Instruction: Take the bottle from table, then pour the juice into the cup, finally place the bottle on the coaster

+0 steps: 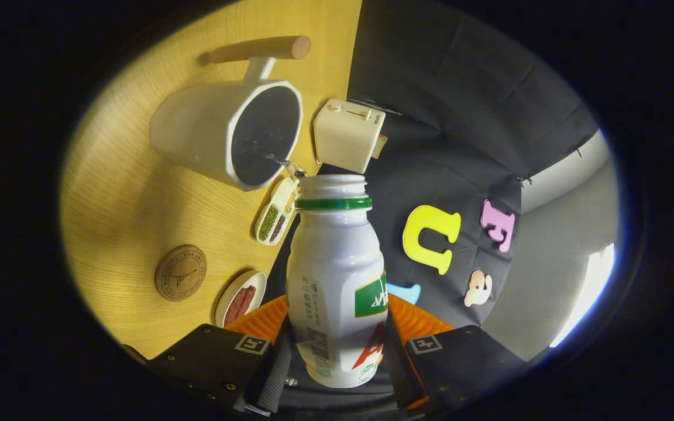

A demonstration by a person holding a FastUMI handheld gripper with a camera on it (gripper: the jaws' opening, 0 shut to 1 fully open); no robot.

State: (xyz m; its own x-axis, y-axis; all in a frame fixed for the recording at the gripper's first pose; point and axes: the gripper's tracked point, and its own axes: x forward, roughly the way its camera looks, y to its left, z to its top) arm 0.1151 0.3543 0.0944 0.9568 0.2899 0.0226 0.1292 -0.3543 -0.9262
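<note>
bottle [337,280]: white, green neck ring, uncapped, tipped toward the cup, liquid streaming from its mouth
cup [229,131]: white, wooden handle, dark inside
coaster [180,273]: round, wooden, bare on the tabletop [126,193]

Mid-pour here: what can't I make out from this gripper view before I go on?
- Level in the cup: its inside is dark and speckled, so the fill height is unreadable.
- Juice left in the bottle: its opaque white wall hides it. The gripper is shut on it.
- Stream at the bottle mouth: only small drops show near the cup rim; too small to judge flow.
- Coaster: its printing is too small to read.
</note>
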